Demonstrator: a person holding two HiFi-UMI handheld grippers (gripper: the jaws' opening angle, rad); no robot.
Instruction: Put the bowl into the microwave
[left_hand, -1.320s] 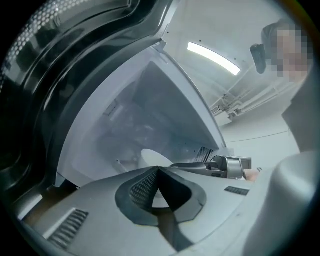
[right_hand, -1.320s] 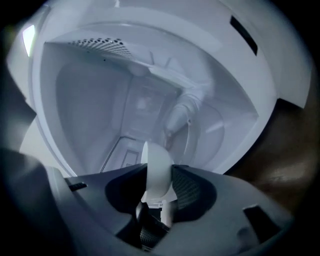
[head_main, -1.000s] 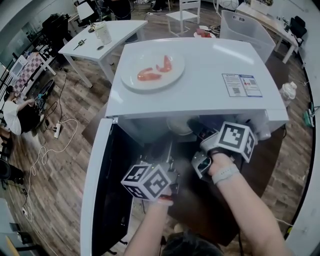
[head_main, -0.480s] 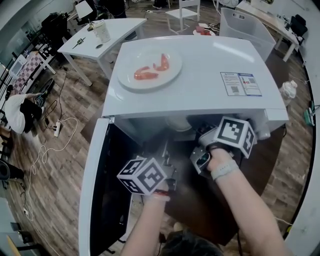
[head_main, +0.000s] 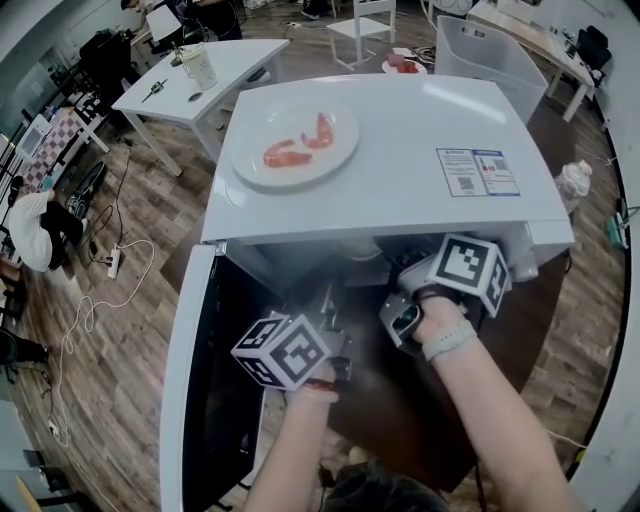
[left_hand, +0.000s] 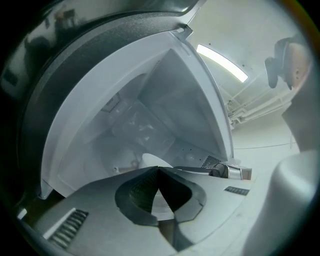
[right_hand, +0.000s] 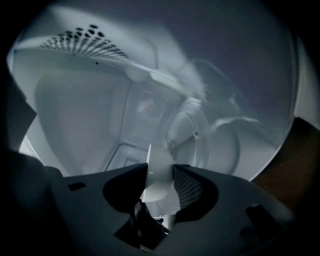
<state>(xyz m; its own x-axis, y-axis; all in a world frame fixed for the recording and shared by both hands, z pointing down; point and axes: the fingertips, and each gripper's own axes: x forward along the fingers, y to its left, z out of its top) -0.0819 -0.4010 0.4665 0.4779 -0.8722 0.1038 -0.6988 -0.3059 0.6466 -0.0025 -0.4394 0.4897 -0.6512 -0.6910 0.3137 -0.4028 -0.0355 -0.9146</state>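
Observation:
The white microwave (head_main: 400, 130) stands with its door (head_main: 190, 380) swung open to the left. The white bowl (head_main: 352, 248) shows just inside the cavity mouth, under the top edge, and as a pale curve (left_hand: 150, 161) in the left gripper view. My right gripper (right_hand: 161, 167) reaches into the cavity with the bowl's rim (right_hand: 159, 185) between its jaws, touching both. Those jaws have just been opening. The glass turntable (right_hand: 200, 140) lies ahead of them. My left gripper (left_hand: 159, 169) hovers at the opening, left of the right gripper (head_main: 395, 265), tips together and holding nothing.
A white plate (head_main: 295, 142) with red food pieces sits on top of the microwave. The microwave rests on a brown table (head_main: 520, 340). A white table (head_main: 200, 75) and a clear bin (head_main: 495, 60) stand behind. Cables (head_main: 90, 300) run over the wooden floor at left.
Both grippers stay at the microwave mouth. My left gripper's cube has drifted slightly left and up in the head view. The bowl stays inside the cavity mouth.

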